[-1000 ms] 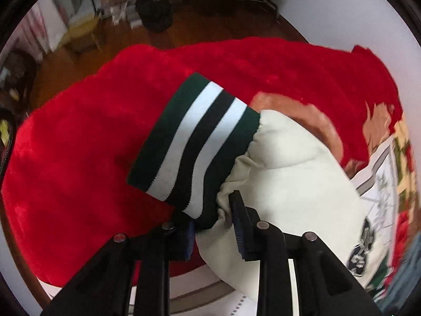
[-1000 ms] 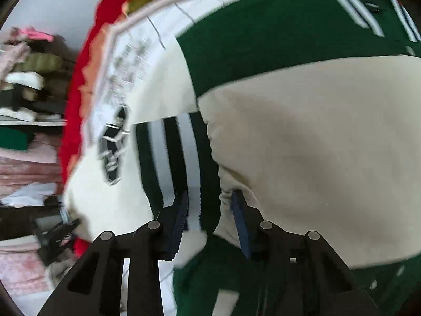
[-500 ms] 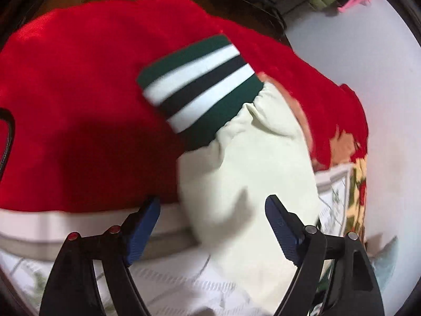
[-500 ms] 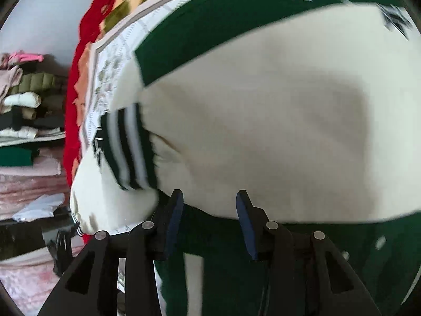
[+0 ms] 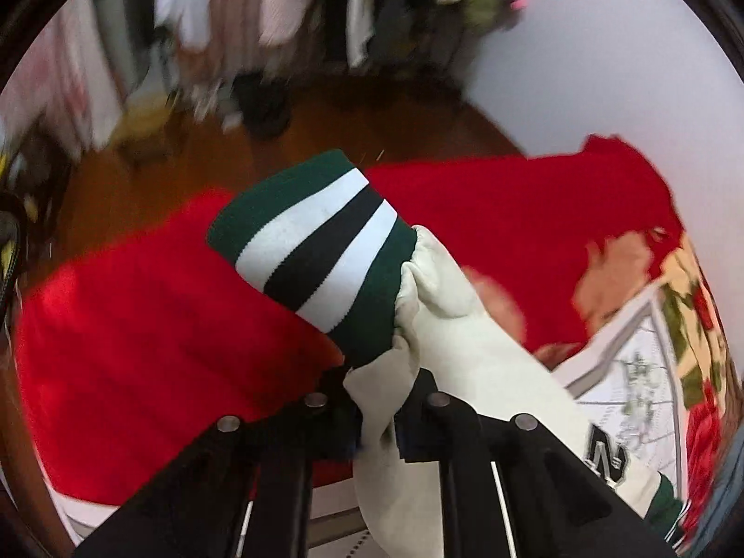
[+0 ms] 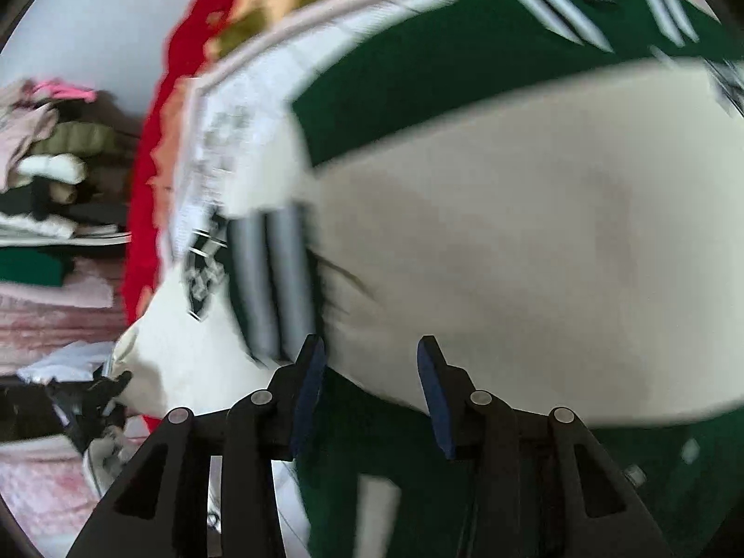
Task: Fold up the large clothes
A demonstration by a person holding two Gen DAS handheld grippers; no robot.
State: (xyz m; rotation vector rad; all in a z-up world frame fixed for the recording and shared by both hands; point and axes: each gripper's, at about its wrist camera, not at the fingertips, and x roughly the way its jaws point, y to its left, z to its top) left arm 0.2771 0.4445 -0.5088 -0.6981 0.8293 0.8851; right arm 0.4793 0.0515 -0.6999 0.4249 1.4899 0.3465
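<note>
Left wrist view: the left gripper [image 5: 376,423] has its jaws pinched tight on cream sleeve [image 5: 469,348] fabric, low in the centre of the frame. Just above the pinch the striped cuff [image 5: 316,251], green with white and black bands, stands up mid-frame, lifted off the red blanket [image 5: 153,325] that spreads across the left and upper right. Gripping just behind the cuff looks like a way to carry the sleeve end across the body of the garment for a fold. At lower right a number patch [image 5: 607,458] shows on the sleeve, over a floral bedspread [image 5: 688,307]. Hanging clothes blur along the top.

Right wrist view: the right gripper [image 6: 369,390] holds its jaws partly apart at lower centre, gripping nothing; the varsity jacket [image 6: 511,255], cream over dark green, fills the frame just beyond the tips. A second cuff [image 6: 274,279] lies left of centre, blurred. This hand seems to be waiting above the jacket while the other moves the sleeve
</note>
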